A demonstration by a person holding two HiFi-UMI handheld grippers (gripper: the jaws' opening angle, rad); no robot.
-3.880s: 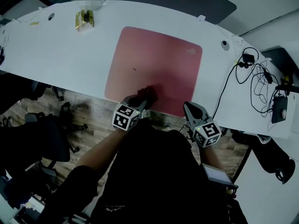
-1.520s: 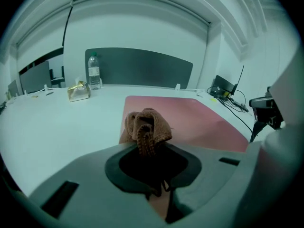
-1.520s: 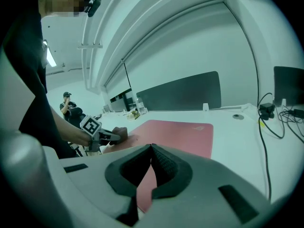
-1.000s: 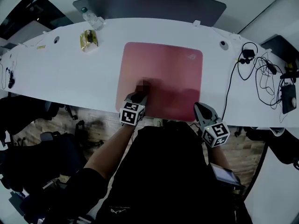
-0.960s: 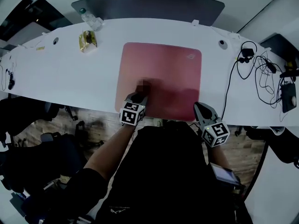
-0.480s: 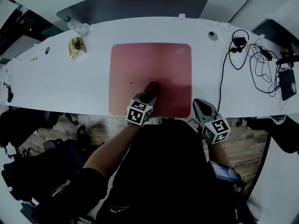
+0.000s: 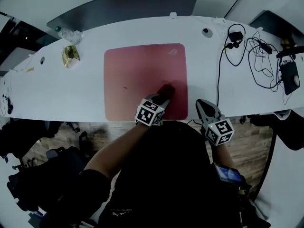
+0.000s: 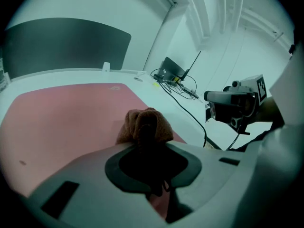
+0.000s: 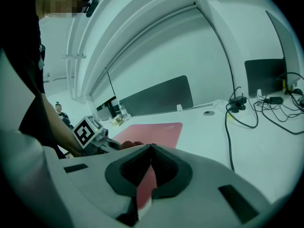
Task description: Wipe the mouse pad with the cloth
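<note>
A pink mouse pad [image 7: 137, 75] lies on the white desk [image 7: 52, 89]. A brownish-red cloth [image 7: 166, 90] rests on the pad's near right part, and my left gripper [image 7: 163, 95] is shut on it. In the left gripper view the bunched cloth [image 8: 145, 123] sticks out in front of the gripper [image 8: 148, 141] and presses on the pad [image 8: 61, 118]. My right gripper [image 7: 201, 103] hangs off the desk's near edge, right of the pad, shut and empty. In the right gripper view its jaws [image 9: 151, 146] meet, with the pad [image 9: 154, 128] beyond.
Black cables [image 7: 247, 46] and a black device [image 7: 289, 77] lie at the desk's right end. A yellow wrapped item [image 7: 70, 55] and a bottle [image 7: 66, 32] sit at the back left. A dark panel [image 7: 123, 6] runs behind the desk. Office chairs [image 7: 28, 127] stand below left.
My left gripper has slid the cloth to the right across the pad's near part, toward the near right corner. The right gripper has stayed by the desk edge.
</note>
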